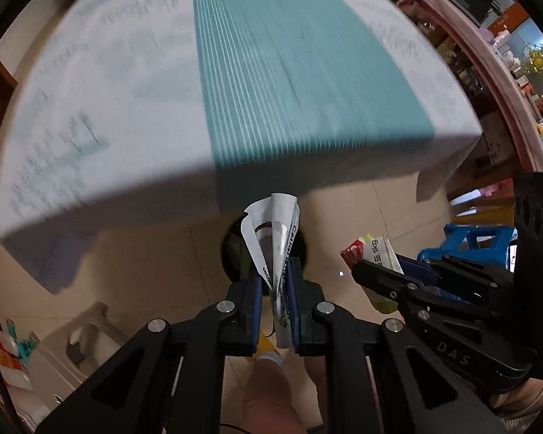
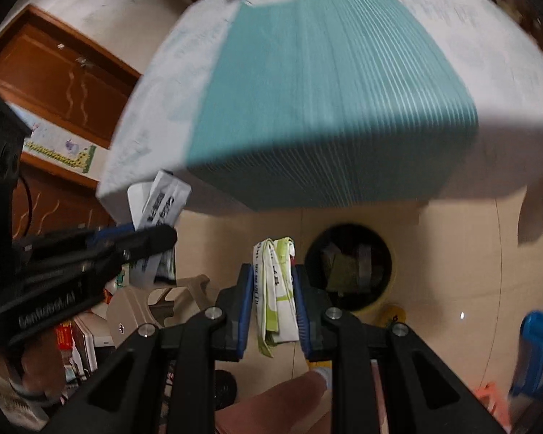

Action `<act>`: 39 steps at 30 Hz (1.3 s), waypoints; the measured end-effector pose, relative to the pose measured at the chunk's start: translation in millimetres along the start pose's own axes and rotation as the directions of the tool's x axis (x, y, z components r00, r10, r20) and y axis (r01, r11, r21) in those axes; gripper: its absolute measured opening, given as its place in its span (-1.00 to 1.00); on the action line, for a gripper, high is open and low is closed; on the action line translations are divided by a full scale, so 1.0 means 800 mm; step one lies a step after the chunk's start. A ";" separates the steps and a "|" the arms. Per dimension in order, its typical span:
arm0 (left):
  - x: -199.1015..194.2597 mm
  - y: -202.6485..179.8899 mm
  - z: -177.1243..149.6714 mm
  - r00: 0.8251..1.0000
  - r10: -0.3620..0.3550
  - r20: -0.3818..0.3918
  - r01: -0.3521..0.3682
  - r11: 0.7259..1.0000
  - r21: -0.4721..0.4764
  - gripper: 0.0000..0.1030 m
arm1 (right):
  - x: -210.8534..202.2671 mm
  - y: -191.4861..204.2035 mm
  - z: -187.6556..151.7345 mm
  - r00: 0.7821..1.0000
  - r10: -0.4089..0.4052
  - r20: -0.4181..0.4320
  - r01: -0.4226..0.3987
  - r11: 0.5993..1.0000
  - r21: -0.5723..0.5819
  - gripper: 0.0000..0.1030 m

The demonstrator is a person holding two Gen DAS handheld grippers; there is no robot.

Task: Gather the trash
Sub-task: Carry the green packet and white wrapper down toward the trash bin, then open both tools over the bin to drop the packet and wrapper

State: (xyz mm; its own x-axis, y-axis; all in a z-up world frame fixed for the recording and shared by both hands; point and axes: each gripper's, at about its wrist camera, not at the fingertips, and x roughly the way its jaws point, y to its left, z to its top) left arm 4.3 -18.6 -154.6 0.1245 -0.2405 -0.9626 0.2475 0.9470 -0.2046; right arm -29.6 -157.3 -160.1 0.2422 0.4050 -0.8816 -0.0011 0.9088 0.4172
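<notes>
Left claw [image 1: 276,282] pinches a crumpled white wrapper [image 1: 277,238] above the black bin [image 1: 231,249] on the floor; right claw [image 2: 273,289] pinches a green-and-white packet [image 2: 276,282] beside the table [image 1: 108,90]

Warm, fairly dim indoor light from overhead. Tablecloth [image 1: 271,83] ahead of both grippers is streaked with motion blur; its overhang [image 2: 344,181] falls into shadow. Small glare speck on floor tiles [image 1: 341,273]. Gripper fingers [image 1: 251,311] near the lens stay sharp. Heavy fisheye bending, black vignette at the corners.
</notes>
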 end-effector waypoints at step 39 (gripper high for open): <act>0.264 0.064 -0.051 0.985 0.171 0.013 -0.165 0.966 -0.201 0.55 | 0.300 -0.172 -0.045 0.991 -0.062 -0.115 0.083 0.980 0.181 0.13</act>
State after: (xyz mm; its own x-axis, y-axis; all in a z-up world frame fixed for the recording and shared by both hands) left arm 4.2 -12.0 -375.5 0.1774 -0.0778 -0.9811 0.0251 0.9969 -0.0745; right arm -6.0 -181.3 -437.3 0.1284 0.3563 -0.9255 0.1949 0.9060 0.3758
